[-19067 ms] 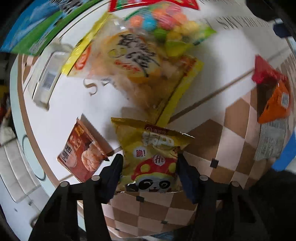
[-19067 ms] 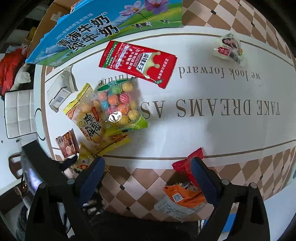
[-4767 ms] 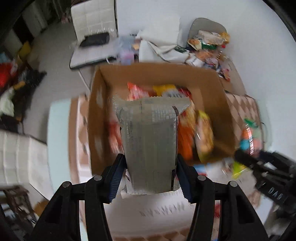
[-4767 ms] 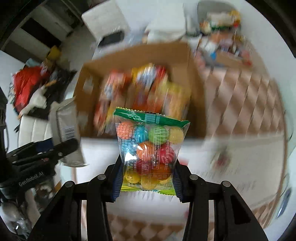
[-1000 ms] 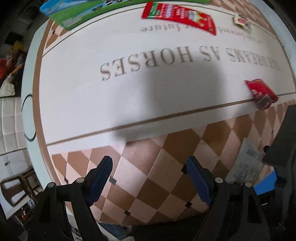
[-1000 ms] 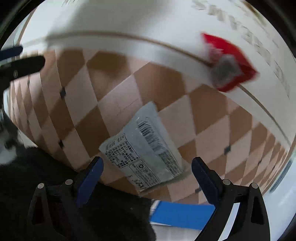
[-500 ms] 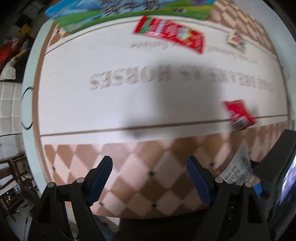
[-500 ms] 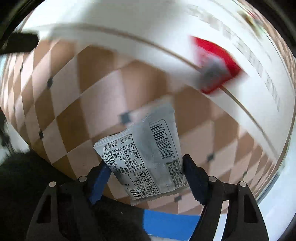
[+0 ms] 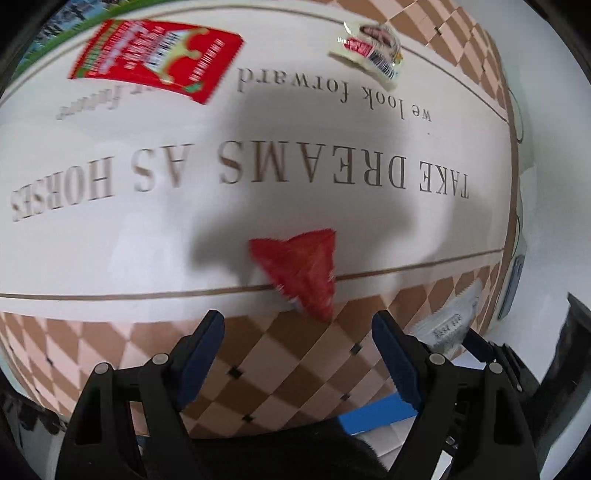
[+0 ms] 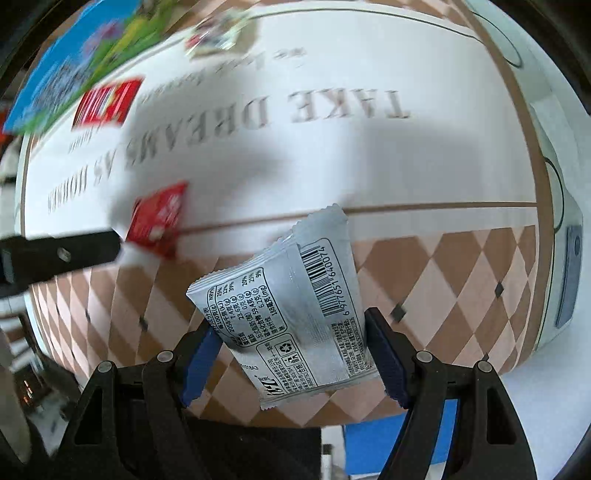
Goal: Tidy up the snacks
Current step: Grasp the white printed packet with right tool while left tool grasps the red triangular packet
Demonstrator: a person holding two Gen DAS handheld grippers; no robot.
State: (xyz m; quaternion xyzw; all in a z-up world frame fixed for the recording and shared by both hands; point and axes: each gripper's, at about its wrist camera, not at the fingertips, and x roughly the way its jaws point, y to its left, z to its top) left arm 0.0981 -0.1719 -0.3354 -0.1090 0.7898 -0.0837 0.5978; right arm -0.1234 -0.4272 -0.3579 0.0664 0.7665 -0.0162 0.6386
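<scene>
While the right claw [image 10: 291,354] pinches a silver foil snack packet [image 10: 295,302] and the left claw [image 9: 299,350] gapes empty, a small red packet [image 9: 301,267], a large red sachet [image 9: 155,59] and a pale wrapped snack [image 9: 369,48] await on the tabletop [image 9: 258,206].

In the right wrist view, the blue and green carton [image 10: 70,70] at the table's far left corner is smeared by motion and cut off by the picture's edge; its print cannot be read. The big red packet [image 10: 107,101] beside it and the small pale packet [image 10: 218,35] at the far edge are both blurred, labels illegible. The small red packet [image 10: 159,219] is blurred too, and the left gripper's finger [image 10: 59,253] covers its lower left corner. In the left wrist view, the silver packet [image 9: 452,319] shows only as a sliver behind that gripper's finger, near the table's near right corner. The small red packet [image 9: 303,269] there is soft, its print unreadable.
</scene>
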